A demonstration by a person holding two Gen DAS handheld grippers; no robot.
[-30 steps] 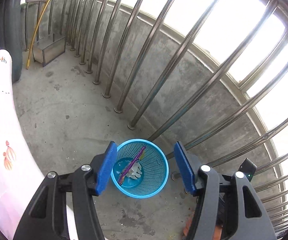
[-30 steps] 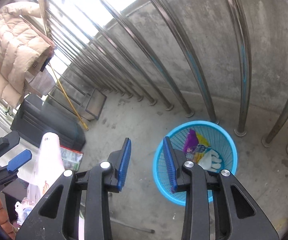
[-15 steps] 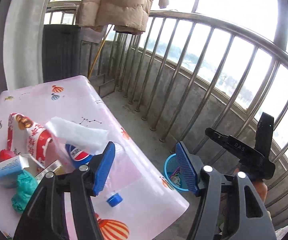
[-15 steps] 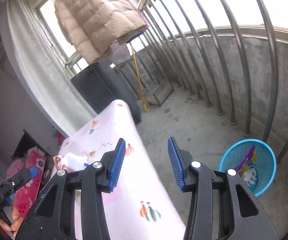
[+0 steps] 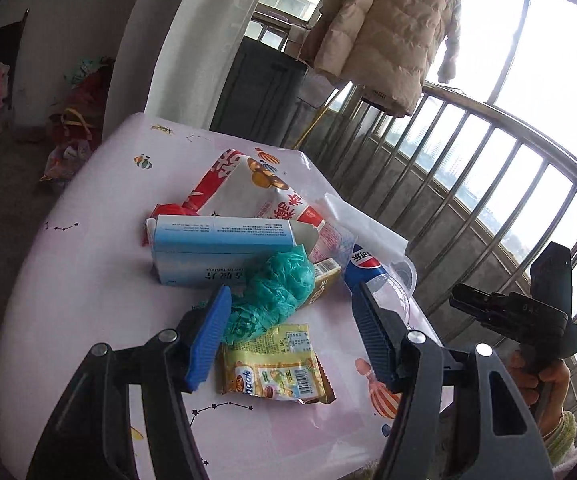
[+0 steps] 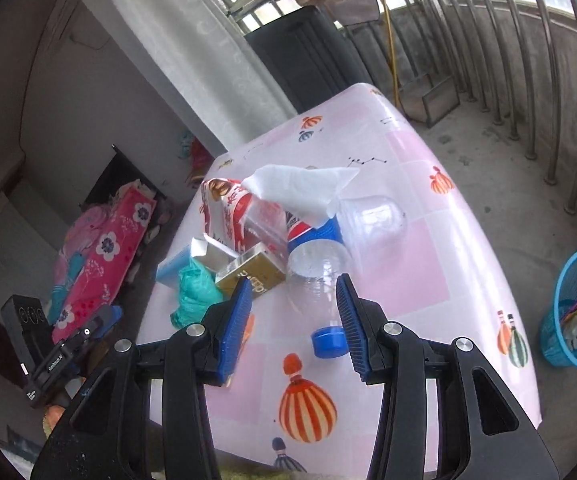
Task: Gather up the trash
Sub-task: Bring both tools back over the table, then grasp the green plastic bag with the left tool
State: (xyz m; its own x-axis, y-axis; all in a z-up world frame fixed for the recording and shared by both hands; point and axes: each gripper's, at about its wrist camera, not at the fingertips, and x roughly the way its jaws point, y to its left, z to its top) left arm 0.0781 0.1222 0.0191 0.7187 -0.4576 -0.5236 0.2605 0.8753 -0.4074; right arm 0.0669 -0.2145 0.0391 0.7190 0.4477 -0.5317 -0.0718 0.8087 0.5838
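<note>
Left wrist view: the left gripper (image 5: 288, 344) hangs above a table (image 5: 88, 280) covered in a pink patterned cloth. Its blue jaws stand apart and clamp nothing. Between and just beyond the jaws lies the trash pile. A crumpled teal plastic bag (image 5: 276, 292) sits closest to the left jaw, partly behind its tip. Below the bag, in the gap between the jaws, lies a yellow snack packet (image 5: 272, 368), flat on the cloth. Behind the bag lies a light blue carton (image 5: 216, 248) on its long side, and behind that a red and white wrapper (image 5: 248, 188). A clear plastic bottle (image 5: 372, 268) with a blue label lies beside the right jaw tip. At the right edge a hand (image 5: 540, 376) holds the other gripper's black body.

Right wrist view: the right gripper (image 6: 292, 316) points down at the same table (image 6: 428, 264). Its jaws are parted and hold nothing. The bottle (image 6: 316, 260) lies just beyond the gap between the jaws, with a white tissue (image 6: 300, 188) draped over its far end. A blue bottle cap (image 6: 328, 342) lies on the cloth just beside the right jaw. A gold box (image 6: 252, 274) touches the left jaw tip region; contact cannot be confirmed. A blue mesh basket (image 6: 568, 344) stands on the concrete floor, well apart to the right, with trash inside.
</note>
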